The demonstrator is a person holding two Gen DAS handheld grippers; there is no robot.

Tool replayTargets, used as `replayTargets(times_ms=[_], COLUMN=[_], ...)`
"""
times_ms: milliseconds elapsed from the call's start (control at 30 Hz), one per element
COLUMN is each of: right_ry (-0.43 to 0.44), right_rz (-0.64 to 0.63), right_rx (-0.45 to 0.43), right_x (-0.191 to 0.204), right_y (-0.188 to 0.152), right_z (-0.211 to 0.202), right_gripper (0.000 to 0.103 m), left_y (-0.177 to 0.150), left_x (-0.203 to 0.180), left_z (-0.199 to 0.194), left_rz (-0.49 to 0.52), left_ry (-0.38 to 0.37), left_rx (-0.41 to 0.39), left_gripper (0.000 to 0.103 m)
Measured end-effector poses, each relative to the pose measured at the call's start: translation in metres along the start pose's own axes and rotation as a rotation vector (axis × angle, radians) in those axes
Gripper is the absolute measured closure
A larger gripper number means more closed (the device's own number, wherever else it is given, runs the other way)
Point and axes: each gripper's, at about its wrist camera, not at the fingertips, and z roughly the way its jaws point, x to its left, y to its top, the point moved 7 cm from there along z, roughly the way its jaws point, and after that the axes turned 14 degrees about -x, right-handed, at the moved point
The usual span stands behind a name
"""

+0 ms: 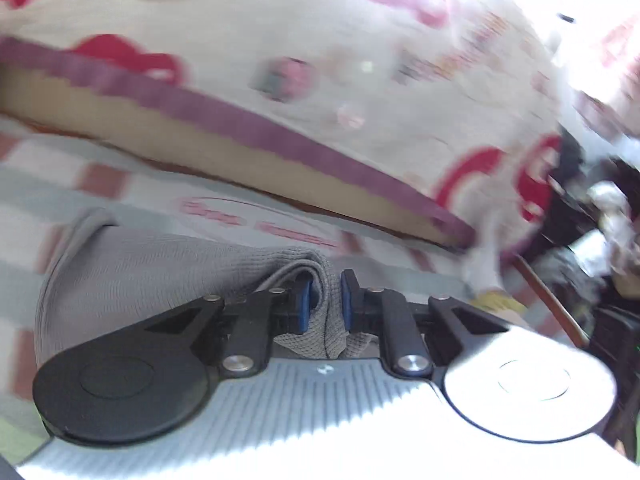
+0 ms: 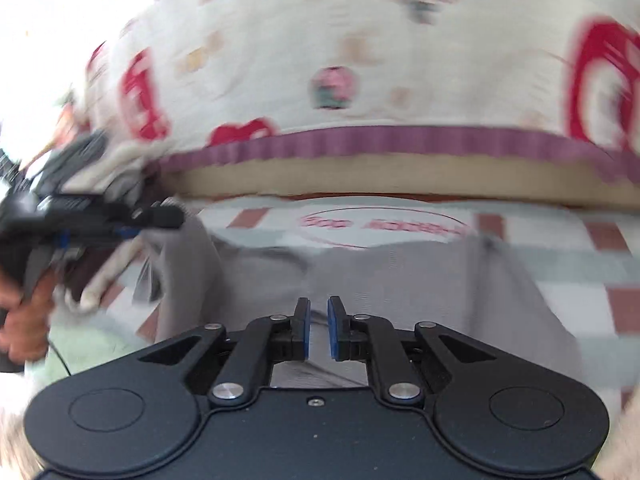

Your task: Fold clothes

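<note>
Your left gripper [image 1: 325, 300] is clamped on a bunched fold of the grey garment [image 1: 132, 276]: the knit cloth is pinched between the blue pads [image 1: 304, 300] and spills off to the tool's left, lifted in a curved drape above the checked cloth [image 1: 104, 180] underneath. Ahead of the tool runs the edge of a mattress under a white sheet with red prints [image 1: 280, 20].

Your right gripper [image 2: 318, 328] has its pads nearly together, with grey fabric passing through the narrow gap and spreading out ahead of the fingertips. It looks gripped, though the blur makes the contact hard to confirm. From this tool, your left gripper [image 2: 100, 224] shows far to the left, held in a hand [image 2: 20, 320].

As for progress, the grey garment [image 2: 420, 280] hangs between your two tools, mid-handling rather than laid flat. I judge a fold is in progress, but the motion blur hides how many folds it already carries, so what is left cannot be settled.

No basket, box or other container shows in either view.
</note>
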Motion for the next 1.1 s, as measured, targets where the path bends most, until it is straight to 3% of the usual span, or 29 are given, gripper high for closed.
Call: replayTargets(times_ms=[67, 133, 200, 300, 400, 500, 567, 600, 633, 667, 800, 933, 1000, 1067, 1100], right_ry=[-0.011, -0.083, -0.149, -0.203, -0.252, -0.187, -0.113, -0.091, -0.091, -0.11, -0.202, -0.249, -0.225, -0.204, -0.193], right_rz=[0.151, 0.25, 0.27, 0.248, 0.221, 0.068, -0.075, -0.146, -0.208, -0.254, -0.349, -0.466, -0.458, -0.356, -0.28], right_rx=[-0.044, -0.035, -0.008, 0.027, 0.058, 0.038, 0.059, 0.085, 0.111, 0.131, 0.212, 0.208, 0.186, 0.13, 0.09], right_x=[-0.035, -0.065, -0.08, -0.09, -0.098, -0.068, -0.04, -0.029, -0.02, -0.017, -0.017, -0.02, -0.022, -0.025, -0.027], right_y=[-0.003, -0.018, -0.03, -0.042, -0.052, -0.042, -0.041, -0.046, -0.051, -0.056, -0.079, -0.091, -0.087, -0.067, -0.054], right_z=[-0.009, -0.011, -0.013, -0.016, -0.02, -0.013, -0.007, -0.005, -0.003, 0.001, 0.016, 0.03, 0.037, 0.032, 0.025], right_gripper=[0.078, 0.071, 0.071, 0.071, 0.07, 0.068, 0.062, 0.054, 0.046, 0.045, 0.045, 0.045, 0.05, 0.094, 0.094], left_y=[-0.031, -0.066, -0.098, -0.108, -0.095, -0.089, -0.096, -0.102, -0.108, -0.113, -0.123, -0.139, -0.144, -0.145, -0.144], left_x=[-0.039, -0.068, -0.068, -0.053, -0.034, -0.002, 0.022, 0.032, 0.038, 0.042, 0.031, 0.021, 0.022, 0.025, 0.027], left_z=[0.035, 0.07, 0.095, 0.089, 0.058, 0.032, 0.018, 0.013, 0.007, 0.004, 0.003, 0.004, 0.004, 0.001, 0.0], left_rz=[0.026, 0.027, -0.026, -0.052, 0.013, 0.1, 0.109, 0.095, 0.084, 0.089, 0.218, 0.267, 0.289, 0.286, 0.276], left_ry=[-0.07, -0.113, -0.073, -0.055, -0.045, 0.006, 0.066, 0.08, 0.088, 0.102, 0.104, 0.061, 0.065, 0.073, 0.077], left_rx=[0.086, 0.193, 0.313, 0.321, 0.27, 0.253, 0.271, 0.284, 0.3, 0.315, 0.347, 0.387, 0.395, 0.395, 0.393], left_gripper=[0.088, 0.076, 0.071, 0.067, 0.05, 0.047, 0.047, 0.048, 0.048, 0.048, 0.047, 0.045, 0.045, 0.044, 0.044])
